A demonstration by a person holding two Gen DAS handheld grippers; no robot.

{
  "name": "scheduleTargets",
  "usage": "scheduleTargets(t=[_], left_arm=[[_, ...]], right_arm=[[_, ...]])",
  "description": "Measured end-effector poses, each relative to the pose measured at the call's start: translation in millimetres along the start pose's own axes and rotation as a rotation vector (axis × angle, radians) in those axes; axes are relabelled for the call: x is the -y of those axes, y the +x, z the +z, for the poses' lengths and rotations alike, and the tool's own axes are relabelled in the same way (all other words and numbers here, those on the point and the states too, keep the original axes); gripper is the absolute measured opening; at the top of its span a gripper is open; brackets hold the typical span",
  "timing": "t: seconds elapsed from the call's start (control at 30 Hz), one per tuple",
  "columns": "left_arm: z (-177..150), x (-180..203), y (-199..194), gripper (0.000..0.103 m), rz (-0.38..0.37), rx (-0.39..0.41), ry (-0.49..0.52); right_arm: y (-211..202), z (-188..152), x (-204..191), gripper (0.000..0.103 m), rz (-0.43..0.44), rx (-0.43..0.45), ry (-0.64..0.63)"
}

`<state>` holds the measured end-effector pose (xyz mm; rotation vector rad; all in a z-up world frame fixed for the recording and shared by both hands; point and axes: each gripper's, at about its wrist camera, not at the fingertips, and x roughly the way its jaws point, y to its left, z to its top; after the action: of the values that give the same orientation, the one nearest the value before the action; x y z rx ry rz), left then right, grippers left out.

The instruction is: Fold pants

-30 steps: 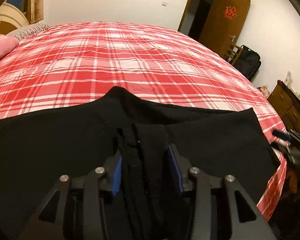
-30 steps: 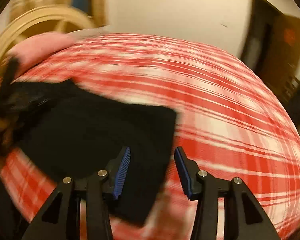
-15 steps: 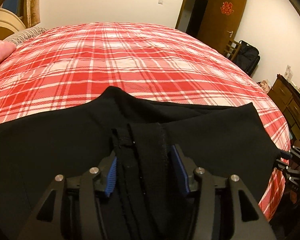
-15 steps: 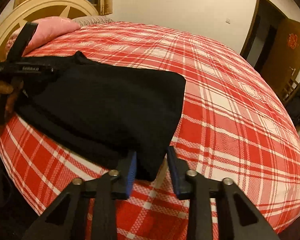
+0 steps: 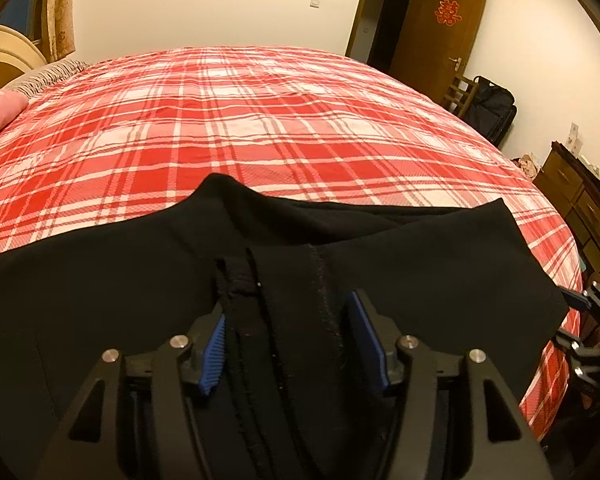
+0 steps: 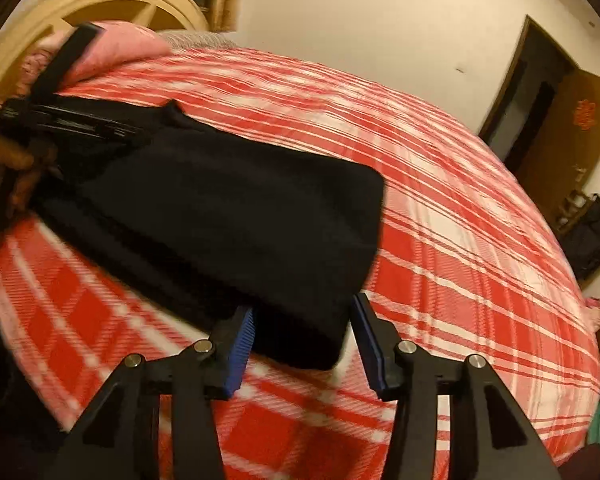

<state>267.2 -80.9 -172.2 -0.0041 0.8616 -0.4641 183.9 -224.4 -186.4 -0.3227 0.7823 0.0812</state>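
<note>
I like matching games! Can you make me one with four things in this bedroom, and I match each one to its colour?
Things:
1. pants
2. bed cover
3. door
4. pillow

Colours:
A. pink
B. brown
C. black
D. red and white checks

Right pairs: 1-C, 2-D, 3-B, 4-A

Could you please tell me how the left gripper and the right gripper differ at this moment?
The left gripper has black pants bunched between its fingers; the right gripper is open, its fingers straddling the pants' corner without pinching it. Both have blue-padded fingers and work over the plaid bed.
</note>
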Motion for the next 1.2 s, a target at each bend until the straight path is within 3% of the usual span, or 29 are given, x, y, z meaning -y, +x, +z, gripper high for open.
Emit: scheduleTargets(t=[0.03,0.07,0.23,0.37,0.43,0.53,0.63,0.77,0.83,0.9,0.93,1.07,1.2], left_arm=[[0,-1,0,0.06,-0.007,0.0,-0.006],[-1,-2,-1,0.059,-0.012,0.002,-0.012],[-4,-7,-6,0.06,-0.041,0.026,-0.046],[-9,-17,-14,0.062,-0.085,0.043,-0.091],[-12,-20,-18,0.062,-0.092,0.047,-0.097],[-17,-23,-28,0.068,-0.065,0.057,-0.087],[-23,-27,-36,0.068,-0.038,0.064,-0.074],[-27,-25,-36,0.07,-0.017,0.064,-0.042],[-26,-24,-39,0.07,-0.007,0.062,-0.042],[-27,-29,-46,0.07,-0.008,0.064,-0.051],[-28,-33,-54,0.07,0.002,0.07,-0.053],[-35,-74,-98,0.075,0.111,0.121,-0.064],[-51,-140,-151,0.082,0.34,0.189,-0.108]], right_arm=[[2,-1,6,0.033,-0.011,-0.011,0.025],[4,-1,14,0.03,0.003,-0.03,0.064],[6,-6,24,0.029,0.001,-0.072,0.12],[18,-17,72,0.03,0.251,-0.095,0.412],[10,-16,67,0.033,0.236,-0.084,0.36],[-10,-18,39,0.037,0.096,-0.073,0.171],[-36,-13,21,0.043,0.002,-0.012,0.067],[-52,16,-13,0.049,0.051,0.096,-0.034],[-33,26,-24,0.049,0.106,0.066,-0.035],[-3,27,-23,0.049,0.148,-0.028,0.005],[10,25,-19,0.049,0.176,-0.073,0.037],[5,19,-8,0.049,0.228,-0.086,0.087],[-16,33,-24,0.049,0.16,-0.039,0.003]])
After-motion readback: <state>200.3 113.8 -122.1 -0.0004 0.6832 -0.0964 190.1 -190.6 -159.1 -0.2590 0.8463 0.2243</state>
